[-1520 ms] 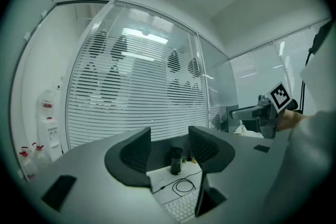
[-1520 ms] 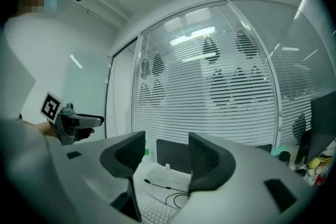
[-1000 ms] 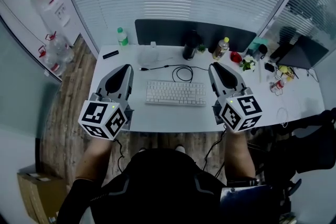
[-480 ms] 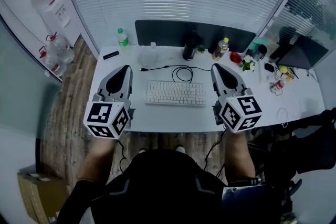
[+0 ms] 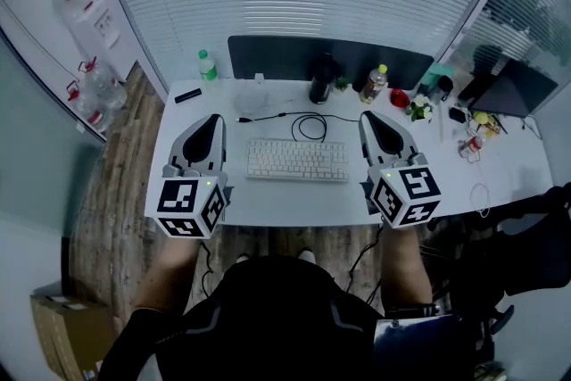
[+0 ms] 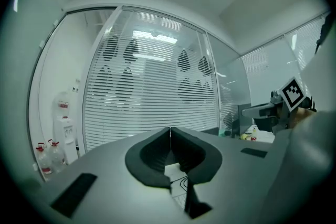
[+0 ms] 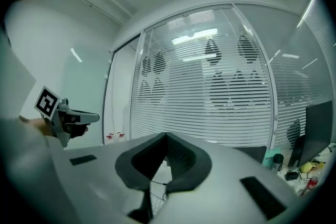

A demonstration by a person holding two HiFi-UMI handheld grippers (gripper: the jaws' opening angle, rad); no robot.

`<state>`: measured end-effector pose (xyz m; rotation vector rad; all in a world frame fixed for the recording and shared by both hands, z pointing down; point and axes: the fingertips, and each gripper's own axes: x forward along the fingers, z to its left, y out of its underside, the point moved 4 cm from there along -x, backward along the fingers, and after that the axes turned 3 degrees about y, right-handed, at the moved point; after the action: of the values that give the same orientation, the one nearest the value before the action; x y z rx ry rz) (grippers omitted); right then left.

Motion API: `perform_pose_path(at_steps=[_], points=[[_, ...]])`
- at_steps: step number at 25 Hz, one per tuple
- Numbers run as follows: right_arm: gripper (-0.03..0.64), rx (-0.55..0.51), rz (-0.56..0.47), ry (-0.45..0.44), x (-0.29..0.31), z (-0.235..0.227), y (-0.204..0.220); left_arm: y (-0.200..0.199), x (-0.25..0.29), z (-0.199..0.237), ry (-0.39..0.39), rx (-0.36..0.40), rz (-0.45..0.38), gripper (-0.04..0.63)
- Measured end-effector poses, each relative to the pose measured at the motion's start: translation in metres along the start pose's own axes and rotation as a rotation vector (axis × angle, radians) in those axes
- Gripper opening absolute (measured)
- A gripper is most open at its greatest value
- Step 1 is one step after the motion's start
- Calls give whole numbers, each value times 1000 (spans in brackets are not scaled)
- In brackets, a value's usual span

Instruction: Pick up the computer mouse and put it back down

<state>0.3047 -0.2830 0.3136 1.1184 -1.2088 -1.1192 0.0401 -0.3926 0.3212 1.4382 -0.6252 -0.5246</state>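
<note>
No computer mouse shows in any view. In the head view my left gripper (image 5: pixel 214 117) hangs over the white desk (image 5: pixel 285 196) just left of a white keyboard (image 5: pixel 298 159). My right gripper (image 5: pixel 366 115) hangs just right of the keyboard and hides the desk beneath it. Both point away from me toward the blinds. The left gripper view shows the left gripper (image 6: pixel 169 128) with its jaws meeting and nothing between them. The right gripper view shows the same for the right gripper (image 7: pixel 165 135): jaws together, empty.
A black cable (image 5: pixel 303 120) loops behind the keyboard. Along the desk's back edge stand a dark monitor (image 5: pixel 330 58), a green bottle (image 5: pixel 207 64), a yellow-capped bottle (image 5: pixel 375 83) and a small black device (image 5: pixel 187 94). Clutter lies at the far right (image 5: pixel 473 125).
The left gripper has rolled a little, and its marker cube has shifted slightly to the right. The right gripper has hardly moved.
</note>
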Motion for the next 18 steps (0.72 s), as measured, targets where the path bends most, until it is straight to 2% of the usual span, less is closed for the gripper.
perform_pose_path(at_steps=[7,18], points=[[-2,11,-6,6,0,0,0,0,1,-5,-6,47,12,31],[-2,13,-4,18,0,-7,0,0,4,-10,11,47,6,31]])
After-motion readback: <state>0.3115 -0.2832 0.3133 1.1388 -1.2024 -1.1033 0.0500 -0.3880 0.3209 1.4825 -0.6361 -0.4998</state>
